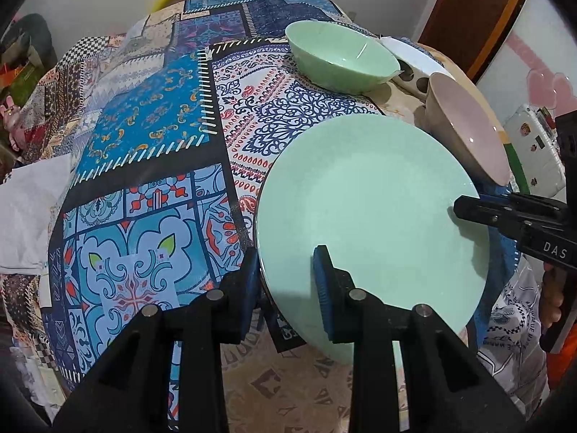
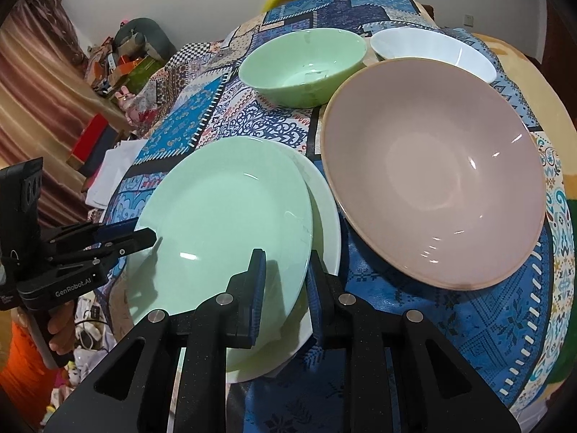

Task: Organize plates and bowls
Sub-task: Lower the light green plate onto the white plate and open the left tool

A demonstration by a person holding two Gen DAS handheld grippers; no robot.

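Gripping the green plate [image 2: 223,213]: your left gripper [image 1: 288,285] and right gripper [image 2: 285,288], jaws clamped on opposite rims. Plate sits atop a white plate [image 2: 326,216] on the counter [image 1: 151,144], beside the pink bowl [image 2: 432,195].

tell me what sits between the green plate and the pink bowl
In the right wrist view, the rim of a white plate lying under the green plate shows between it and the pink bowl.

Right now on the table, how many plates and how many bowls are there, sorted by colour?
Green plate: 1
White plate, under the green one: 1
Green bowl: 1
Pink bowl: 1
White bowl: 1
Total: 2 plates, 3 bowls, 5 pieces.
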